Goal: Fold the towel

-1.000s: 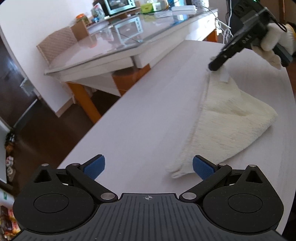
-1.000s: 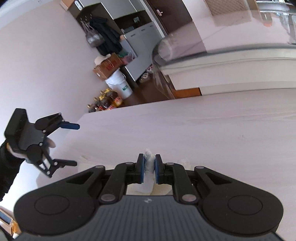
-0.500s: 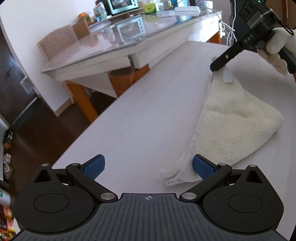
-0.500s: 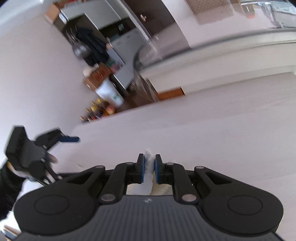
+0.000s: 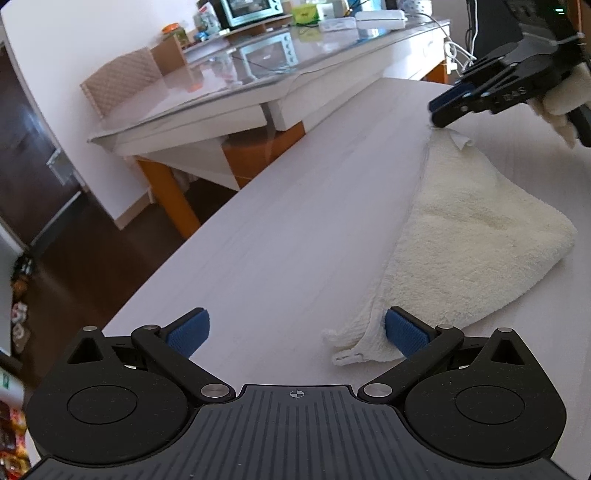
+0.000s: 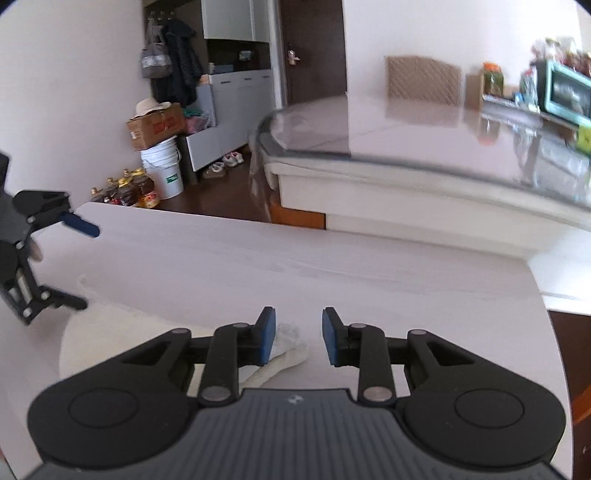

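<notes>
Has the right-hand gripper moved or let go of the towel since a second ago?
Yes. The right gripper has opened and released the towel corner, which now lies on the white table.

White walls, dark floor (image 5: 92, 236), glass-topped side table (image 5: 229, 92).

We're in a lived-in home, dining/kitchen area. Evidence: teal toaster oven (image 5: 252, 11) on a glass-topped white table w/ orange legs (image 5: 236, 88), woven tan chair back (image 5: 122, 85) behind it. Other view: dark coats hung on wall hooks (image 6: 173, 66), cardboard box on a white plastic bucket (image 6: 164, 171), cooking-oil bottles on the floor (image 6: 127, 190), pairs of shoes (image 6: 225, 164) by grey cabinets (image 6: 240, 114).
</notes>
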The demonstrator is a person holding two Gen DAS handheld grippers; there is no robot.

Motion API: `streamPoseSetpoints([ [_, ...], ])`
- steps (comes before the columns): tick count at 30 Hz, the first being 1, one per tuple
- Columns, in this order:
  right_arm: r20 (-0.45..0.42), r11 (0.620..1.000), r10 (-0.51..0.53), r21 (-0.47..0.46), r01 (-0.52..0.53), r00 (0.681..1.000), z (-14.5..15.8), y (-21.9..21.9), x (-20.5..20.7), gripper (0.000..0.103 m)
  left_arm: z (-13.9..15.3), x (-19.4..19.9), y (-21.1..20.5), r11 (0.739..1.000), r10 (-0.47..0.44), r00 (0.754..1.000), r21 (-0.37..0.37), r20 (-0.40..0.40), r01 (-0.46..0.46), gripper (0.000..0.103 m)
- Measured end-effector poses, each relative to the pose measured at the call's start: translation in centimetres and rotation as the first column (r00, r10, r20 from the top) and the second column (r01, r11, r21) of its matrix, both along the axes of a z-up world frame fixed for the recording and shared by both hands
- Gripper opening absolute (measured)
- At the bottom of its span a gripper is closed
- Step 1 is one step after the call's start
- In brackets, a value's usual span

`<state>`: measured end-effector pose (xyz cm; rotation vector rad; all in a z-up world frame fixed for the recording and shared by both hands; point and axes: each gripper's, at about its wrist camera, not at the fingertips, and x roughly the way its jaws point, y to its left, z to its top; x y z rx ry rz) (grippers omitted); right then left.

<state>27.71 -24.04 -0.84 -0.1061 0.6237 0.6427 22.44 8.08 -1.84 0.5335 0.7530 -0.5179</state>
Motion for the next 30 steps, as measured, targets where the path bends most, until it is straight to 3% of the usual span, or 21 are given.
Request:
streamPoseSetpoints([
  [3, 0.02, 0.995, 0.103, -0.013, -0.102, 0.995, 0.1, 1.2, -1.6, 0.027, 0.0, 0.5, 0.2, 1.0, 0.013, 1.0, 0.007, 0.004, -0.013, 0.103],
  [7, 0.01, 0.973, 0.197, -0.126, -0.194, 0.98, -0.9, 2.8, -3.3, 0.027, -0.2, 1.4, 0.9, 0.998, 0.06, 0.998, -0.023, -0.013, -0.06, 0.103],
  [12, 0.007, 0.977, 0.18, -0.114, -0.178, 0.984, -1.1, 2.4, -3.9, 0.028, -0.1, 1.5, 1.4, 0.99, 0.13, 0.991, -0.059, -0.035, -0.132, 0.103],
  [18, 0.023, 0.98, 0.175, -0.097, -0.172, 0.984, -0.6, 2.0, -5.2, 0.03, 0.5, 1.2, 2.1, 0.948, 0.288, 0.956, -0.123, -0.053, -0.293, 0.103],
  [30, 0.034, 0.975, 0.177, -0.139, -0.171, 0.984, -1.4, 3.2, -6.1, 0.033, 0.1, -0.8, 1.0, 0.919, 0.391, 0.92, -0.067, 0.022, -0.388, 0.103],
])
